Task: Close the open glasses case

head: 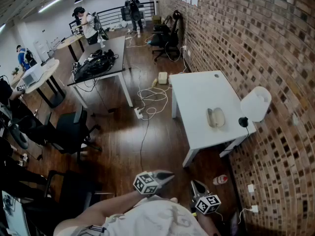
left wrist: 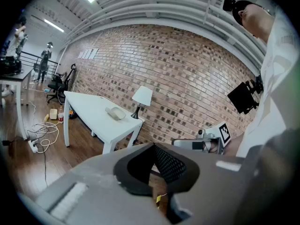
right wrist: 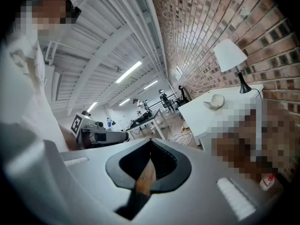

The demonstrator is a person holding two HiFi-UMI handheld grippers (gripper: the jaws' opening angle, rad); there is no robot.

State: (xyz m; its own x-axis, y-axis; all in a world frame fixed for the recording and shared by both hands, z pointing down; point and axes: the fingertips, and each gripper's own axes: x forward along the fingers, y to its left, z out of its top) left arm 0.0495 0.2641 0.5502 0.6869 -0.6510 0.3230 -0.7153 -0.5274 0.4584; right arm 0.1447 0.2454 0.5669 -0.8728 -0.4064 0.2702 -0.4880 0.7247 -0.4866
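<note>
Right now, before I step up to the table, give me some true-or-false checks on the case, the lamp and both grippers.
1. The glasses case lies open on the white table. True.
2. The lamp stands on the floor beside the table. False: it stands on the table's corner next to the brick wall.
3. The right gripper is shut on the case. False: its jaws are together on nothing, well short of the table.
4. The left gripper is shut and empty. True.
5. A bottle stands on the table. False: it lies on the floor near the table's leg.
</note>
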